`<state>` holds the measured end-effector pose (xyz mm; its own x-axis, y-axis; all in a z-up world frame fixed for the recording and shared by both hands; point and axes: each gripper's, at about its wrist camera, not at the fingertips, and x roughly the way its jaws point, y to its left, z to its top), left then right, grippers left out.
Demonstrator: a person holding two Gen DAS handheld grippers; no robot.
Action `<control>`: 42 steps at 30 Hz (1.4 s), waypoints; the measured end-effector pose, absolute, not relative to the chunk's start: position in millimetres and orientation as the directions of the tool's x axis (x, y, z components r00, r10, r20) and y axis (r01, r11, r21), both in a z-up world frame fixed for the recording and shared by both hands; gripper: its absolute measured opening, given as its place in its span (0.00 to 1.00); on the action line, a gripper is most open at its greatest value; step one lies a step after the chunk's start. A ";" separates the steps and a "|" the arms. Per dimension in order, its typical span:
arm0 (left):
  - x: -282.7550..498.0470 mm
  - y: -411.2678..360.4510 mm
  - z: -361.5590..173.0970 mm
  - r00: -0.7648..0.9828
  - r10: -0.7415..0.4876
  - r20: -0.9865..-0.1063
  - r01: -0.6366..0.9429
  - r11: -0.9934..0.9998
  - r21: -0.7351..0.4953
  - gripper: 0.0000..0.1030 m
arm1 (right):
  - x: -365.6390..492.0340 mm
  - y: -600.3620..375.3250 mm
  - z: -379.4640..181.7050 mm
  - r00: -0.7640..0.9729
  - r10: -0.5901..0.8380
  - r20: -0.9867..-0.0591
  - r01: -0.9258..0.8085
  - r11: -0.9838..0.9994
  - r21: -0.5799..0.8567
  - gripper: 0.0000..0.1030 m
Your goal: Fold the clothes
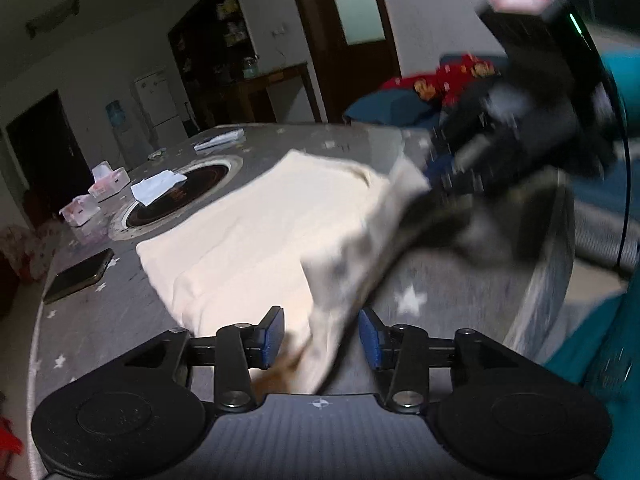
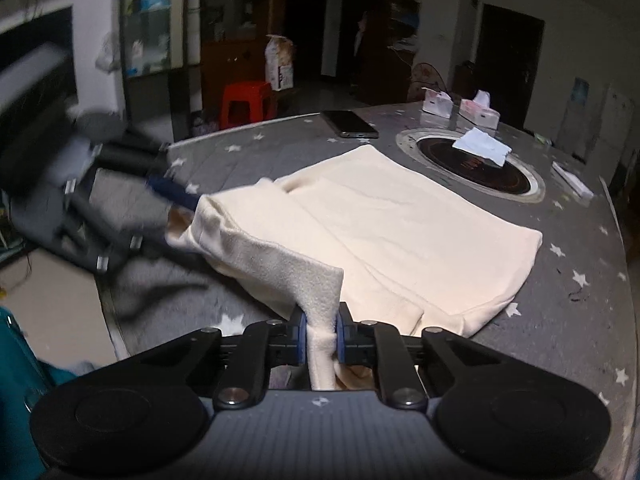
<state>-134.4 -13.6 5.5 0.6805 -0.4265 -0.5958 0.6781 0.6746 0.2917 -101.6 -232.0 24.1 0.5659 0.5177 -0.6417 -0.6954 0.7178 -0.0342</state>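
Right wrist: right hand-held gripper tight on cream garment edge.

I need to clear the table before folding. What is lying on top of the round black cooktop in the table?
A crumpled white tissue lies on the cooktop; whatever is beneath it is covered.

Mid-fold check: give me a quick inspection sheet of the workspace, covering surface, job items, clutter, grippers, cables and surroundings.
Surface: round table under a grey star-print cover, inset cooktop.
Job's things: cream garment, partly folded, near edge lifted.
Clutter: phone, tissue boxes, paper on the cooktop.
Grippers: right gripper shut on the garment; left gripper open, cloth between its jaws.
Cables: thin dark cable by the right gripper.
Surroundings: red stool, cabinets, doorways.
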 end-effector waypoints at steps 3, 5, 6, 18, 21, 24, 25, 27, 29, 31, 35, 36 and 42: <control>-135.2 -14.5 -2.2 0.701 -0.402 -0.589 0.668 0.658 0.347 0.45 | -98.6 -233.0 27.0 0.570 0.521 -0.636 -0.688 0.725 -0.022 0.11; -132.6 -14.1 -3.6 0.703 -0.403 -0.586 0.669 0.655 0.353 0.42 | -98.9 -232.1 27.0 0.575 0.518 -0.633 -0.685 0.729 -0.025 0.11; -130.1 -13.2 -3.7 0.698 -0.403 -0.592 0.671 0.656 0.345 0.28 | -99.3 -231.9 26.6 0.577 0.516 -0.633 -0.683 0.730 -0.028 0.11; -158.7 2.6 33.1 0.661 -0.473 -0.582 0.684 0.699 0.209 0.08 | -143.0 -244.4 50.1 0.605 0.564 -0.562 -0.692 0.721 -0.022 0.09; -178.2 6.3 52.6 0.645 -0.504 -0.574 0.692 0.704 0.160 0.08 | -165.8 -251.1 70.2 0.586 0.583 -0.563 -0.708 0.707 -0.005 0.09; -186.6 6.4 67.6 0.643 -0.521 -0.562 0.694 0.707 0.137 0.08 | -178.9 -256.6 88.9 0.577 0.595 -0.559 -0.713 0.701 0.009 0.09; -187.1 5.6 71.6 0.644 -0.524 -0.557 0.693 0.708 0.136 0.08 | -178.4 -257.7 92.8 0.575 0.597 -0.559 -0.711 0.703 0.020 0.09; -177.9 2.0 76.1 0.651 -0.521 -0.553 0.689 0.710 0.143 0.08 | -171.3 -259.0 95.7 0.579 0.594 -0.558 -0.703 0.711 0.028 0.09; -161.9 -1.3 79.5 0.659 -0.511 -0.551 0.683 0.714 0.155 0.08 | -162.0 -260.0 96.8 0.585 0.590 -0.556 -0.691 0.722 0.038 0.08; -142.8 -4.0 82.8 0.667 -0.506 -0.546 0.680 0.714 0.168 0.08 | -144.7 -262.8 97.0 0.595 0.585 -0.552 -0.674 0.737 0.054 0.08; -97.8 -14.9 85.3 0.684 -0.485 -0.545 0.673 0.709 0.212 0.07 | -108.8 -268.6 100.1 0.614 0.570 -0.545 -0.647 0.760 0.066 0.08; -85.8 -18.2 85.6 0.688 -0.479 -0.545 0.671 0.707 0.225 0.07 | -96.7 -270.0 100.3 0.619 0.564 -0.547 -0.641 0.765 0.063 0.08; -7.7 -37.1 60.7 0.706 -0.411 -0.577 0.628 0.740 0.240 0.07 | -22.6 -269.2 83.6 0.635 0.499 -0.589 -0.590 0.806 0.048 0.08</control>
